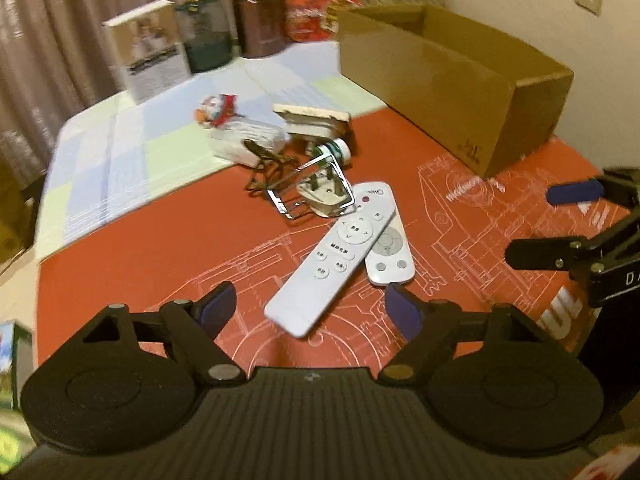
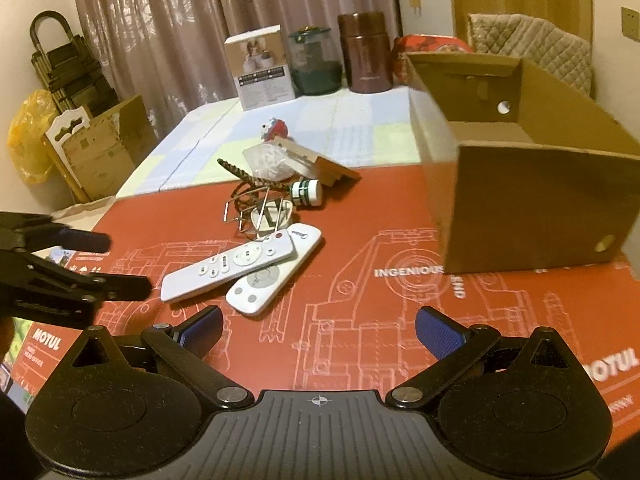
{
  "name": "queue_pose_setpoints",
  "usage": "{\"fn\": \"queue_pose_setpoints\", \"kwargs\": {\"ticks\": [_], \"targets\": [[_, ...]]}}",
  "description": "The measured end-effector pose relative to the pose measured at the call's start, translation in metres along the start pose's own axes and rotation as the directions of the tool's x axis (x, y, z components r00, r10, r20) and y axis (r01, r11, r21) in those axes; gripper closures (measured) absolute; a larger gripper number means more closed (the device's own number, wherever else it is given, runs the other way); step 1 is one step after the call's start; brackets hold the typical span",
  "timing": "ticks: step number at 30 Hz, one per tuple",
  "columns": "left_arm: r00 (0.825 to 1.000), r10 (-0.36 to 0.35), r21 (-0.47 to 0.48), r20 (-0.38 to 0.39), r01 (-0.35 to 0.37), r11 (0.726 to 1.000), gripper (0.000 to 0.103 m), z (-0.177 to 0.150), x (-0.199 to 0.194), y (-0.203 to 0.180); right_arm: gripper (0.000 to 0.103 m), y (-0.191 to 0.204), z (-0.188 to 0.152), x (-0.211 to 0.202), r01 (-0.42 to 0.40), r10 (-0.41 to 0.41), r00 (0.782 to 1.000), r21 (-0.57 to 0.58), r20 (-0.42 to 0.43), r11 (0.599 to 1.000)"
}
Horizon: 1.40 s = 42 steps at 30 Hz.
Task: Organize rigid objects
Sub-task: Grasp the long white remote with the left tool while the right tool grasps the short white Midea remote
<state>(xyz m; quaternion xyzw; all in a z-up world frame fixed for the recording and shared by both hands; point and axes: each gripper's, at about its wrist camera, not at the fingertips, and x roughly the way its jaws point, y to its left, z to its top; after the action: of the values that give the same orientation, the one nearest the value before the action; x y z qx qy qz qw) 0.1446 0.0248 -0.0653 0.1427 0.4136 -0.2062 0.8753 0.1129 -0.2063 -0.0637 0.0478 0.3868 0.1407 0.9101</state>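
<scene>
Starting at your left, your left hand-held gripper (image 1: 308, 312) hangs over the red mat (image 1: 160, 240) with its blue pads spread apart; the near end of the long white remote (image 1: 320, 268) lies in the gap between them, and the pads do not press on it, so it grips nothing. That long remote lies slantwise across a shorter white remote (image 1: 386, 240), the two touching. Just beyond them sits a small heap: a bent metal wire frame (image 1: 310, 186) over a white plug-like piece (image 1: 326, 196), a brown patterned cord (image 2: 248, 178), a small green-and-white bottle (image 2: 306, 192) on its side, a pale wooden block (image 2: 316, 162), a clear crumpled packet (image 2: 266, 162) and a little red-and-white toy (image 2: 274, 129) at the edge of the checked cloth (image 2: 360, 120). At the far end of the worktop stand a white carton (image 2: 260, 68), a green jar (image 2: 316, 62) and a brown canister (image 2: 366, 54). Further right, the open cardboard box (image 2: 532, 208) rests on the mat, well apart from the heap. Your right hand-held gripper (image 2: 318, 330) is released too, its pads wide over bare mat, short of the remotes, with nothing between them
</scene>
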Motion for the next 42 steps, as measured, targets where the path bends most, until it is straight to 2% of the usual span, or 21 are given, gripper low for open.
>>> {"fn": "queue_pose_setpoints", "kwargs": {"ticks": [6,10,12,13,15,18,22,25,30,33,35,36,37,40,42], "targets": [[0.998,-0.012,0.118,-0.055,0.019,0.993,0.035,0.000,0.048,0.004,0.005,-0.003,0.003,0.029,-0.016,0.016,1.000,0.016,-0.025,1.000],[0.997,-0.042,0.101,-0.057,0.047,0.994,0.039,0.002,0.066,0.012,0.007,0.001,0.003,0.042,-0.033,0.034,0.998,0.029,-0.050,0.999],[0.996,-0.068,0.107,-0.065,0.074,0.992,0.045,0.003,0.072,0.014,0.007,0.004,0.003,0.048,-0.032,0.034,0.998,0.024,-0.061,0.999],[0.995,-0.070,0.112,-0.068,0.077,0.991,0.054,0.003,0.074,0.013,0.007,0.005,0.004,0.051,-0.033,0.034,0.997,0.023,-0.065,0.999],[0.996,-0.062,0.107,-0.066,0.069,0.992,0.055,0.004,0.074,0.013,0.007,0.007,0.004,0.056,-0.035,0.037,0.997,0.023,-0.069,0.999],[0.996,-0.054,0.040,-0.073,0.057,0.998,0.059,-0.001,0.068,0.017,0.007,0.011,0.004,0.063,-0.035,0.036,0.997,0.020,-0.069,0.999],[0.994,0.032,-0.047,-0.108,-0.038,0.998,0.062,-0.014,0.056,0.020,0.009,0.018,0.008,0.074,-0.047,0.048,0.997,0.014,-0.056,0.999],[0.991,0.059,-0.089,-0.119,-0.070,0.994,0.067,-0.021,0.049,0.023,0.013,0.026,0.010,0.084,-0.044,0.044,0.998,-0.001,-0.056,0.999],[0.996,0.013,-0.206,-0.084,-0.030,0.978,0.067,-0.031,0.040,0.032,0.021,0.037,0.012,0.109,-0.010,0.008,0.998,-0.032,-0.057,0.999],[0.999,-0.011,-0.216,-0.050,0.000,0.976,0.063,-0.033,0.038,0.031,0.023,0.046,0.013,0.120,0.033,-0.039,0.998,-0.112,-0.049,0.993],[0.999,-0.001,-0.205,-0.043,-0.008,0.979,0.058,-0.033,0.040,0.029,0.029,0.048,0.012,0.122,0.048,-0.057,0.997,-0.164,-0.050,0.985],[0.999,-0.001,-0.206,-0.046,-0.009,0.978,0.058,-0.032,0.042,0.029,0.039,0.048,0.011,0.120,0.049,-0.059,0.997,-0.183,-0.050,0.982],[0.999,-0.001,-0.211,-0.048,-0.009,0.977,0.057,-0.033,0.042,0.028,0.054,0.047,0.010,0.117,0.056,-0.067,0.997,-0.202,-0.048,0.978],[0.999,0.013,-0.212,-0.042,-0.021,0.977,0.050,-0.031,0.046,0.027,0.065,0.039,0.004,0.106,0.071,-0.085,0.995,-0.212,-0.060,0.975],[0.999,0.027,-0.203,-0.036,-0.033,0.979,0.049,-0.029,0.048,0.025,0.065,0.032,-0.001,0.098,0.082,-0.097,0.993,-0.216,-0.061,0.973]]}}
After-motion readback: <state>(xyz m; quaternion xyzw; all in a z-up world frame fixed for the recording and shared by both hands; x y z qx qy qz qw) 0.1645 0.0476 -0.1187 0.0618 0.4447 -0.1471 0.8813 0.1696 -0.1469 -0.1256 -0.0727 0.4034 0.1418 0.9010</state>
